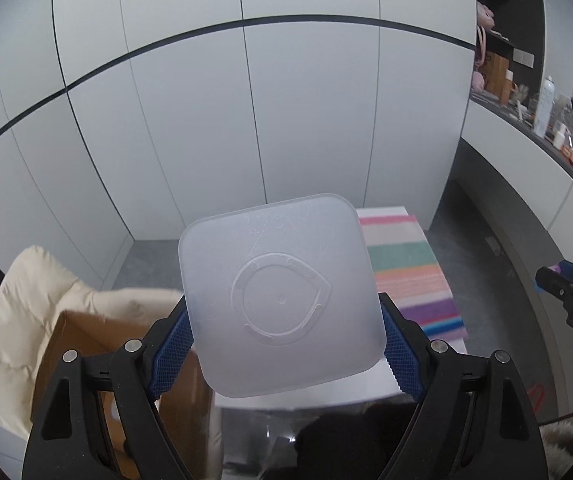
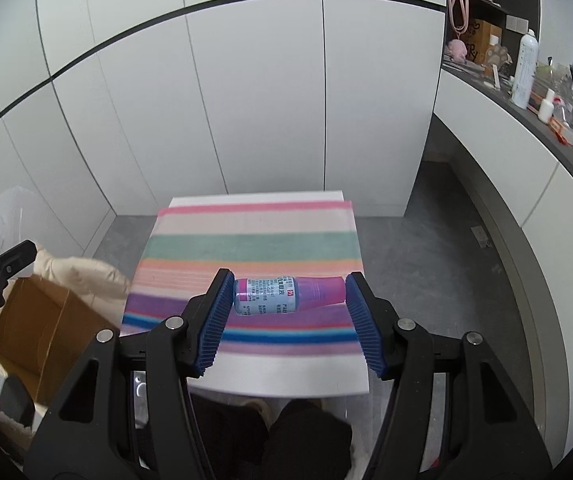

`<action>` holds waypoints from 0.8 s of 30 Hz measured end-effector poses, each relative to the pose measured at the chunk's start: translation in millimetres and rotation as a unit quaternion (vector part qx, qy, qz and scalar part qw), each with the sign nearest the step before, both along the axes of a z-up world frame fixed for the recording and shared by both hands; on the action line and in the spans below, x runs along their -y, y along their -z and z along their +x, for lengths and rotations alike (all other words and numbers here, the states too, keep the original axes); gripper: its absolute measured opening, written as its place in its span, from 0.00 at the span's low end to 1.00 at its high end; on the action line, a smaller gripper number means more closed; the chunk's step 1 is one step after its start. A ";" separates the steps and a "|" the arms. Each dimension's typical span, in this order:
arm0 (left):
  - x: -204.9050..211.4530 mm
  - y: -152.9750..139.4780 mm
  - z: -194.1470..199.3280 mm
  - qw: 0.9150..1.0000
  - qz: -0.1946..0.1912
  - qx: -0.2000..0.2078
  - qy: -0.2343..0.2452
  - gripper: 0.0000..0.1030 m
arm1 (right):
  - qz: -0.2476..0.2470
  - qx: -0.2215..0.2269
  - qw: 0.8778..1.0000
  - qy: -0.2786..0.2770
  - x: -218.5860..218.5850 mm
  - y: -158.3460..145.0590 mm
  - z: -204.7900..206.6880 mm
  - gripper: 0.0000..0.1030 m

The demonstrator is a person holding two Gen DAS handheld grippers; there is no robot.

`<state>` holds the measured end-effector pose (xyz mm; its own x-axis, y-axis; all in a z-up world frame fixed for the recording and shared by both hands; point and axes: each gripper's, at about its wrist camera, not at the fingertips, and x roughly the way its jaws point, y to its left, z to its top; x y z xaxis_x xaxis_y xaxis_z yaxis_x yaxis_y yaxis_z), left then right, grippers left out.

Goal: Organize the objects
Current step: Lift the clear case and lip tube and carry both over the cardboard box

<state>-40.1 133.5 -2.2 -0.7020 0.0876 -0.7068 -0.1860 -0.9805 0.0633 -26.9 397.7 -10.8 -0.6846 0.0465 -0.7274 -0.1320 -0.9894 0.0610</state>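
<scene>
My left gripper (image 1: 284,346) is shut on a frosted, translucent square plastic container (image 1: 280,300), held up with its base facing the camera, above the table's left side. My right gripper (image 2: 288,312) is shut on a small bottle (image 2: 282,295) with a pale blue label and a pink-purple cap, held sideways between the blue pads just above the striped cloth (image 2: 246,248). The right gripper shows at the right edge of the left wrist view (image 1: 566,292). The left gripper shows at the left edge of the right wrist view (image 2: 2,268).
The striped cloth covers a small white table (image 2: 286,380) standing against white cabinet doors (image 2: 246,100). An open cardboard box (image 2: 38,332) and a cream padded jacket (image 1: 14,320) lie left of the table. A cluttered counter (image 2: 546,100) runs along the right.
</scene>
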 end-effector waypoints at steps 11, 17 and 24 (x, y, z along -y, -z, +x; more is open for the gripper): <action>32.2 36.1 49.2 1.000 0.008 0.027 -0.003 0.83 | -0.017 0.033 0.999 -0.003 13.3 26.6 58.4 0.58; 51.1 45.0 43.1 0.999 0.018 0.051 -0.006 0.83 | -0.006 0.043 0.999 0.002 19.5 31.6 63.0 0.58; 76.3 44.7 45.3 0.998 0.028 0.058 -0.024 0.83 | 0.001 0.046 0.998 -0.029 42.9 33.5 51.1 0.58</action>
